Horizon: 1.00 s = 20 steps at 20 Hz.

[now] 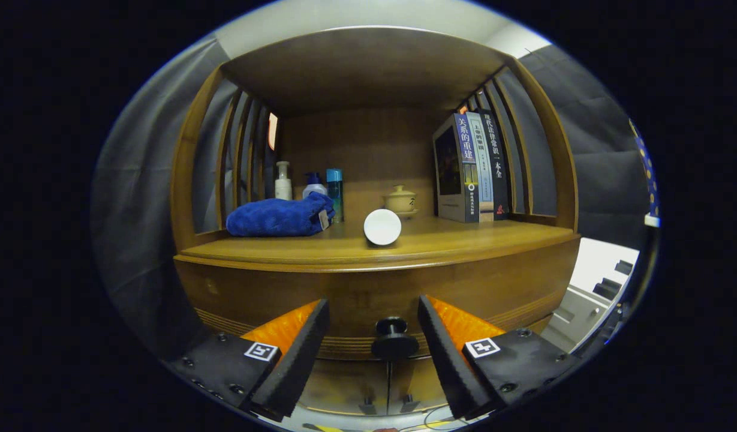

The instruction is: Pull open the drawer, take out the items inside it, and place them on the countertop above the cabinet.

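The gripper (373, 336) holds its two fingers wide apart, with nothing pressed between them. The black pads (296, 354) face each other, and each finger has an orange ribbed part behind the pad. In the gap between the fingers, a little ahead of them, sits the black round knob (394, 341) of the drawer (368, 300). The fingers do not touch the knob; there is free space on both sides of it. The drawer front looks flush with the cabinet, so the drawer appears closed, and what is inside cannot be seen.

Just above the drawer is the wooden countertop (464, 243) of the cabinet. On it, beyond the fingers, a white cylinder (382, 227) lies on its side with its round end towards the camera. To the left of it rests a folded blue towel (278, 217). Behind the towel stand a white pump bottle (283, 180), a blue-capped bottle (313, 184) and a teal can (334, 193). A small lidded ceramic cup (400, 200) stands behind the cylinder. At the right side, several books (473, 168) stand upright against the slatted wall.
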### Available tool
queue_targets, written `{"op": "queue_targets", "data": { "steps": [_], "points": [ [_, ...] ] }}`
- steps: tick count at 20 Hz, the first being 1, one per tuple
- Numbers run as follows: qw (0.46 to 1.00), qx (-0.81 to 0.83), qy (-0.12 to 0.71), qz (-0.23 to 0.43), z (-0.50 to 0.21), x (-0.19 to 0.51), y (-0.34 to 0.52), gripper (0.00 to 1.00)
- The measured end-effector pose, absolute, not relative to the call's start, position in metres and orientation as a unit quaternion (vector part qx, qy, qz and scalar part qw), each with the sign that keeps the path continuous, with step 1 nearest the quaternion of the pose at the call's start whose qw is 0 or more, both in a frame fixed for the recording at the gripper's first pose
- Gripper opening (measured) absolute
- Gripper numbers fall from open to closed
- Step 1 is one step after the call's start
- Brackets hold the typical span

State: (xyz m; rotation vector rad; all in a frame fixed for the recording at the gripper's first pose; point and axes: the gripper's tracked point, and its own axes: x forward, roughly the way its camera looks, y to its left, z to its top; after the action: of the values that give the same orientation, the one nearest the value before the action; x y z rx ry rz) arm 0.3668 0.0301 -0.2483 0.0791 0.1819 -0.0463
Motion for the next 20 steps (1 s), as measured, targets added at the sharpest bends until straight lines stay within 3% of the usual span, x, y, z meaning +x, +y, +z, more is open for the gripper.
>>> {"op": "queue_targets", "data": {
  "steps": [8, 9, 11, 20],
  "points": [
    [0.995, 0.039, 0.079, 0.035, -0.180, 0.260, 0.025, 0.97],
    [0.996, 0.036, 0.071, 0.036, -0.135, 0.248, -0.002, 0.97],
    [0.998, 0.022, 0.055, 0.034, -0.116, 0.225, -0.011, 0.97],
    [0.998, 0.023, 0.041, 0.042, -0.077, 0.136, -0.024, 0.97]
  ]
}}
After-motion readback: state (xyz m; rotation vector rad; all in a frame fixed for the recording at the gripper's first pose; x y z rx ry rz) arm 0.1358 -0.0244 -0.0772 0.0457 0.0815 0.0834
